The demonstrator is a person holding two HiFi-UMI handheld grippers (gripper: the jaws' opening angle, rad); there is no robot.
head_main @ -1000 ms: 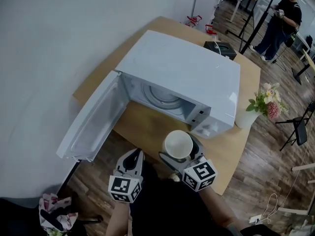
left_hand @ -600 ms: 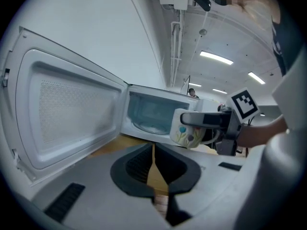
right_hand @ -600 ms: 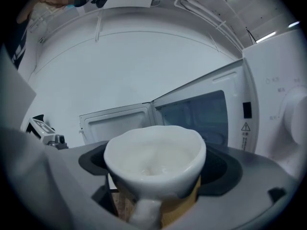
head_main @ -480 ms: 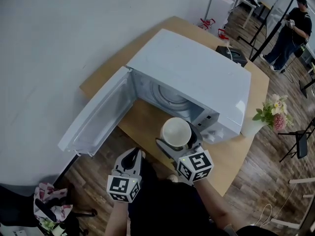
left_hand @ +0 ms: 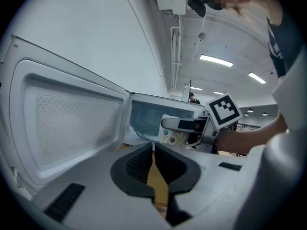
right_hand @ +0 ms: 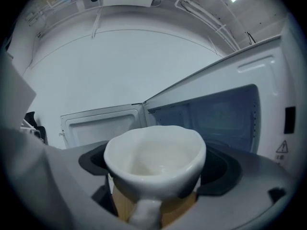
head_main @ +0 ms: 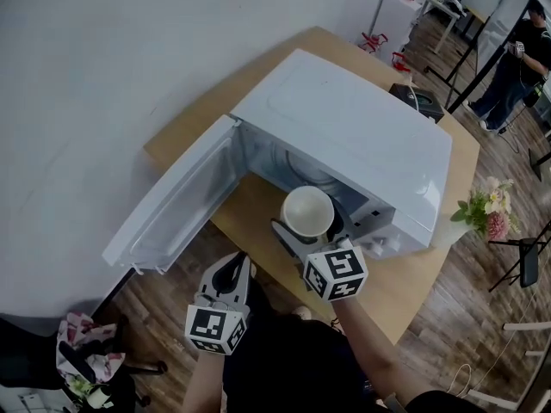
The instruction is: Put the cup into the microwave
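A white cup with a flower print is held upright in my right gripper, jaws shut on its sides, its handle toward the camera. It hangs just in front of the open mouth of the white microwave, above the wooden table. The microwave door stands swung open to the left. My left gripper is held low near the table's front edge, jaws shut and empty.
A white vase of flowers stands on the table right of the microwave. A black box lies behind it. A person stands far off at the right. Wooden floor surrounds the table.
My right gripper has carried the cup forward and up, from above the table's front part to the microwave's opening. The left gripper has stayed about where it was.
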